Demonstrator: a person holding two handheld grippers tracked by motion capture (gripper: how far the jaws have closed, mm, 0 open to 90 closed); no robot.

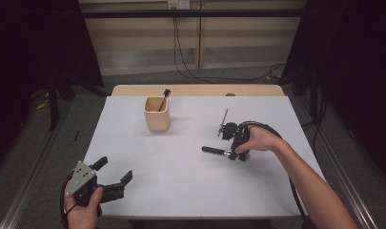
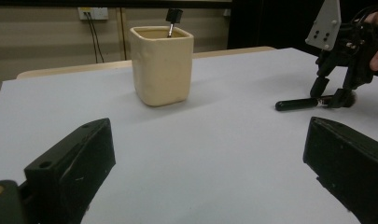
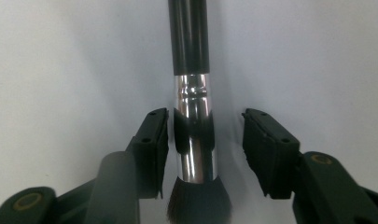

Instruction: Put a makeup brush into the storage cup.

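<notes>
I am straddling the makeup brush [image 3: 192,135] ferrule with the right gripper [image 3: 203,149], jaws half-open and not yet pinching; next, closing squarely; left gripper [image 1: 115,177] is idling wide open.

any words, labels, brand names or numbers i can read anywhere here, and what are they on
None can be read.
The cream cup is plain, with no print on the sides in view.
The makeup brush has a bare black handle and a bare silver ferrule.
The grey plate on the left gripper shows holes but no lettering.
The wall socket behind the table is too small and blurred to tell any marking.
</notes>
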